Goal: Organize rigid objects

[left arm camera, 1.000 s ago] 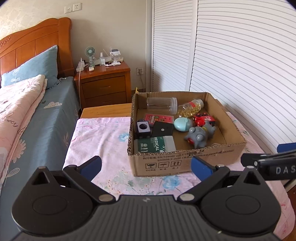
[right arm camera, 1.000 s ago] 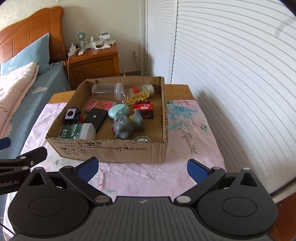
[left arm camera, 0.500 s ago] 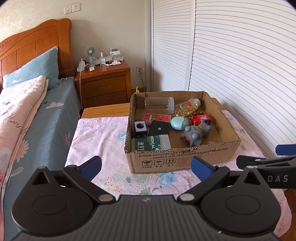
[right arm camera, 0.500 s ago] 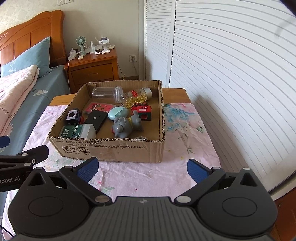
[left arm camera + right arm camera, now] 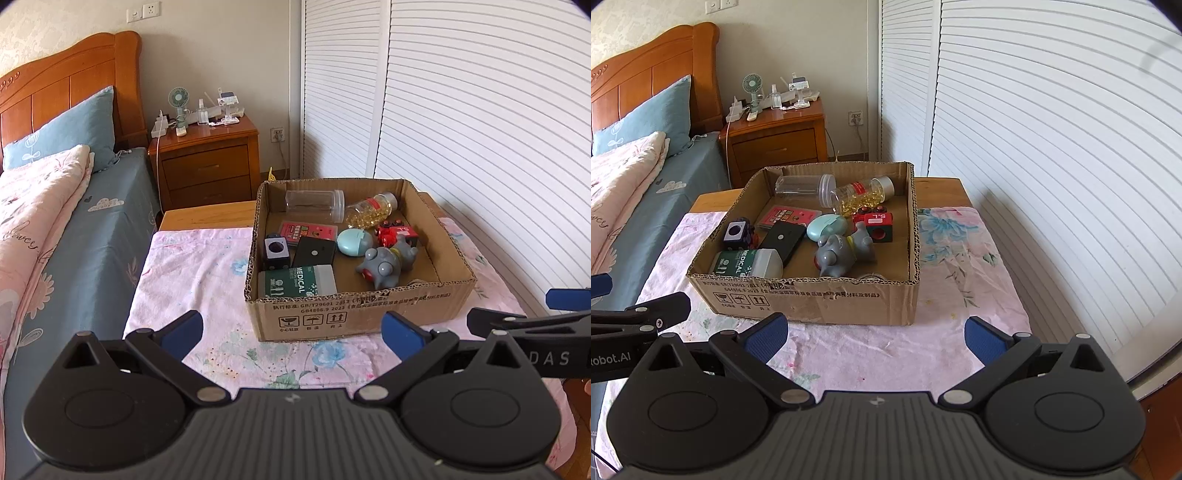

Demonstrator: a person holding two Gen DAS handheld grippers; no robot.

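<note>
Both tools, left tool [image 5: 291,330] and right tool [image 5: 875,334], are spread apart, empty; only the right view shows the cardboard box's [image 5: 812,299] bare counter [image 5: 938,192] beyond.

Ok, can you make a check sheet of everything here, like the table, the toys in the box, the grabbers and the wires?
Surface: table under pink floral cloth.
Job's things: cardboard box holds grey toy, red toy car, capsule bottle, clear jar, MEDICAL tub, black box.
Clutter: nothing seen outside the box.
Grippers: left hand-held gripper and right hand-held gripper both open, empty, short of the box.
Cables: white cord hanging off the nightstand.
Surroundings: bed, louvred doors.
</note>
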